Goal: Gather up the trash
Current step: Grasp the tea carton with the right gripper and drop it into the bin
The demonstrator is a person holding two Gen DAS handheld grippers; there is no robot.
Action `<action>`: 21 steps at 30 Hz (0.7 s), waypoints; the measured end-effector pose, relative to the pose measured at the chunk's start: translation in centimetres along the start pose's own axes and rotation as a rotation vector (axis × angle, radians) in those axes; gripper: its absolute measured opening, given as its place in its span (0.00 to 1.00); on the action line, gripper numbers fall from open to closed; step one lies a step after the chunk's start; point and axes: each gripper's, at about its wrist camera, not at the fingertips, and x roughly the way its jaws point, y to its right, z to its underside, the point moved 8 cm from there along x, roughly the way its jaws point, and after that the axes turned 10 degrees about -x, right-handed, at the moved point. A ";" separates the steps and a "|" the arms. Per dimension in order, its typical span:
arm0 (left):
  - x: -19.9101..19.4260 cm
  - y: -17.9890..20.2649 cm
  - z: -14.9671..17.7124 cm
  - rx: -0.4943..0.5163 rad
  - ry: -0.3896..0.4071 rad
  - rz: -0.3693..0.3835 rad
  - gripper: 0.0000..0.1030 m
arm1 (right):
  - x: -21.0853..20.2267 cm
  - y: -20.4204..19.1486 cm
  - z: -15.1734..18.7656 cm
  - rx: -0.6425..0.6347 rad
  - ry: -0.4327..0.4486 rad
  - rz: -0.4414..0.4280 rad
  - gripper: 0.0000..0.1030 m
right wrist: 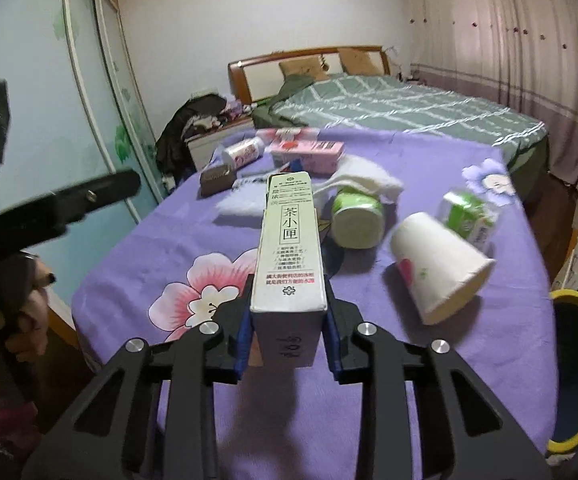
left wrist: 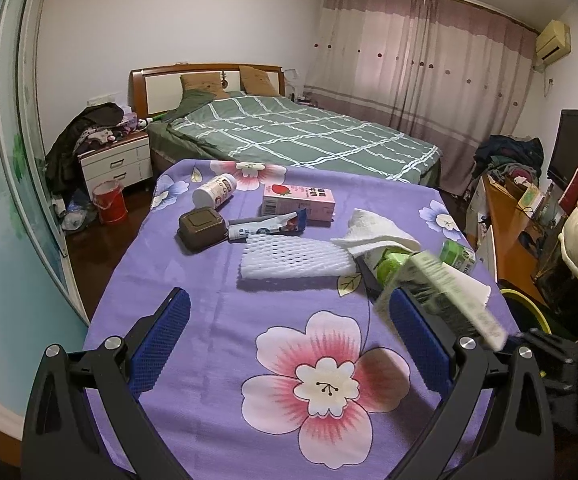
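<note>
Right wrist view: right gripper (right wrist: 289, 320) jaws clenched on the tea carton (right wrist: 289, 248) at centre frame, left gripper (left wrist: 289, 336) jaws released

Both fisheye views are showing dim, flat indoor light with a cool purple cast, no direct sun coming through the drawn curtain (left wrist: 429, 64). Soft shadows are falling under the foam net (left wrist: 295, 258) and the carton (right wrist: 289, 248) onto the purple cloth (left wrist: 209, 320). Edges are bending hard, with black vignette sitting in the corners. Motion blur is smearing the carton in the left wrist view, and the paper cup (right wrist: 441, 264) and far items in the right wrist view. Mild glare is showing on the wardrobe door (right wrist: 41, 60).
</note>
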 end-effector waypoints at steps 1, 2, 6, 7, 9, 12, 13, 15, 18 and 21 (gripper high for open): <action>0.0 0.2 0.1 0.003 -0.002 0.003 0.95 | -0.8 0.6 -0.1 0.011 0.015 0.016 0.28; 0.0 0.4 0.2 0.007 -0.003 0.006 0.95 | -1.7 1.4 -0.1 0.028 0.031 0.038 0.28; 0.0 1.5 0.6 0.026 -0.009 0.020 0.95 | -4.5 5.2 0.3 0.093 0.073 0.139 0.28; 0.0 1.7 0.6 0.030 -0.011 0.023 0.95 | -5.3 6.7 0.6 0.120 0.082 0.179 0.28; 0.1 2.3 0.9 0.041 -0.016 0.029 0.95 | -6.6 9.3 1.2 0.162 0.091 0.249 0.28; 0.5 3.2 1.4 0.057 -0.030 0.040 0.95 | -8.7 14.2 2.8 0.235 0.089 0.390 0.28; 0.7 3.7 1.7 0.066 -0.038 0.045 0.95 | -9.1 15.3 3.3 0.253 0.086 0.422 0.28; 1.0 4.3 2.1 0.078 -0.049 0.052 0.95 | -9.7 17.8 4.7 0.297 0.068 0.483 0.28; 1.6 5.4 2.7 0.099 -0.067 0.062 0.95 | -10.2 21.8 7.5 0.375 0.021 0.563 0.28; 2.2 6.5 3.2 0.120 -0.087 0.073 0.95 | -10.0 24.0 9.6 0.428 -0.021 0.605 0.28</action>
